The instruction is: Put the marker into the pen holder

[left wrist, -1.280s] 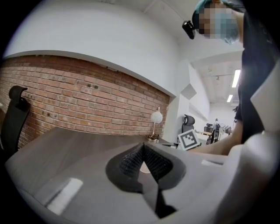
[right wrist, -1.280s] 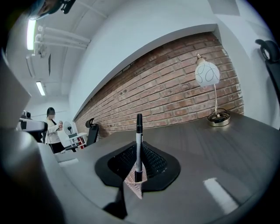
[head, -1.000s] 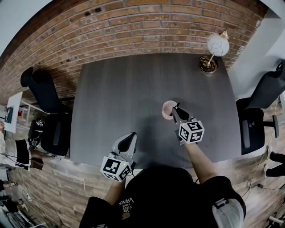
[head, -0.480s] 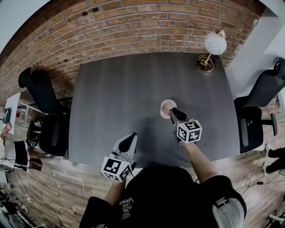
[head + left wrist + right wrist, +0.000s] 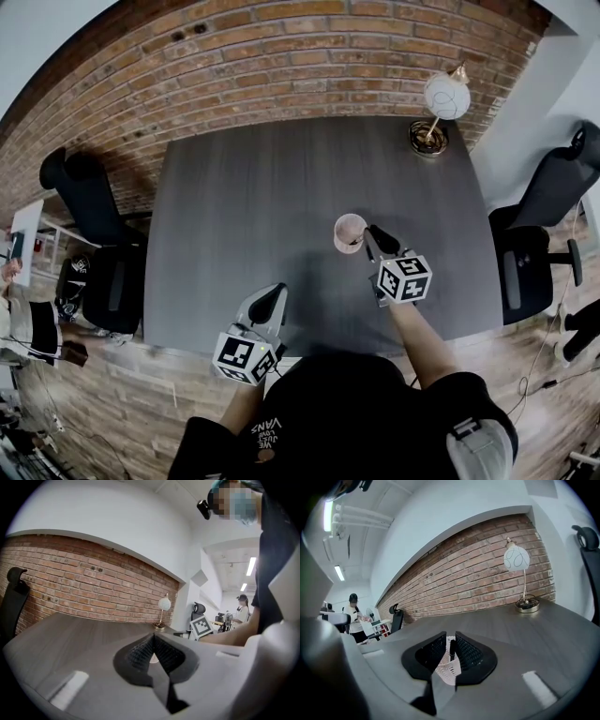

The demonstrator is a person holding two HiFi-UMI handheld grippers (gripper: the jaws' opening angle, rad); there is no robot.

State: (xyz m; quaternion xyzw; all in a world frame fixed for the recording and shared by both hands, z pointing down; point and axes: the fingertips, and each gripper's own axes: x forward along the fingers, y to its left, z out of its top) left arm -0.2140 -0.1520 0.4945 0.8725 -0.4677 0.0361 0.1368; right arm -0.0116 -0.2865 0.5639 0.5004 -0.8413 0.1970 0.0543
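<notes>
A pink mesh pen holder (image 5: 348, 232) stands on the dark grey table (image 5: 244, 197), right of its middle. My right gripper (image 5: 374, 234) hovers just right of the holder, tips almost at its rim. In the right gripper view the jaws stand a narrow gap apart with a dark marker (image 5: 451, 651) upright between the pads (image 5: 465, 652), the pen holder (image 5: 447, 670) right behind it. My left gripper (image 5: 276, 290) hangs over the table's front edge, shut and holding nothing. Its left gripper view shows the pads (image 5: 138, 652) meeting.
A globe lamp (image 5: 437, 103) on a brass base stands at the table's far right corner. Black office chairs sit at the left (image 5: 89, 192) and the right (image 5: 548, 202). A brick wall (image 5: 281, 56) runs behind. A person (image 5: 354, 613) stands far off.
My right gripper has shifted slightly to the right, off the holder's rim, after moving in towards it. The left gripper has stayed still.
</notes>
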